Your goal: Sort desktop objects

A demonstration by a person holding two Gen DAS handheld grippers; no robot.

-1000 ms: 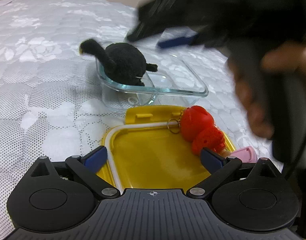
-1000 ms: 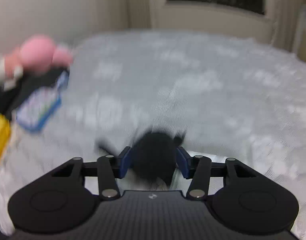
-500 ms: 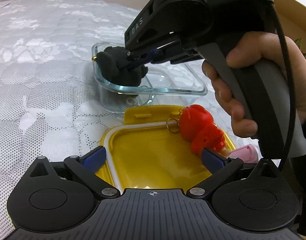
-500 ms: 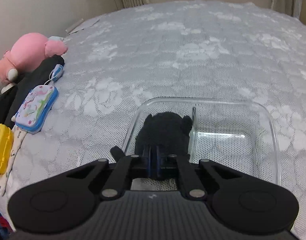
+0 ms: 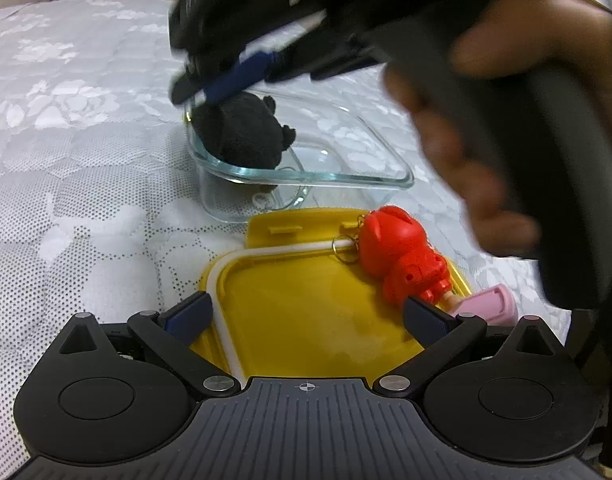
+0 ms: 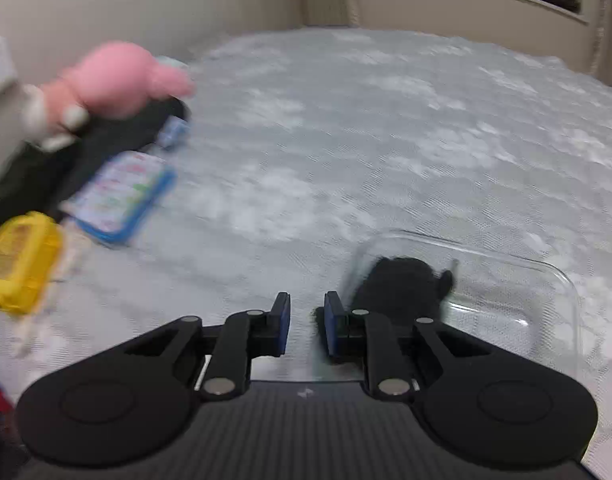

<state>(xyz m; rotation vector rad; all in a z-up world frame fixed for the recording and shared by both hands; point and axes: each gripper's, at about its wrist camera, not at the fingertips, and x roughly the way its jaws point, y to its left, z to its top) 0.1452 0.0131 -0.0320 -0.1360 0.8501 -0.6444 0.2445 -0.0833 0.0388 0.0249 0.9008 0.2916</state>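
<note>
— Lying in the glass dish (image 5: 345,176), at its left end, is the black plush (image 5: 242,136); nothing grips it.

— And the left gripper (image 5: 306,316)?

— Released, fingers wide over the yellow lid (image 5: 298,312), just in front of the dish. A red keychain (image 5: 401,256) rests on the lid's right edge.

— The right gripper (image 6: 306,320)?

— Blurred, above the dish, fingers slightly parted and empty, held by a hand (image 5: 465,128).
</note>
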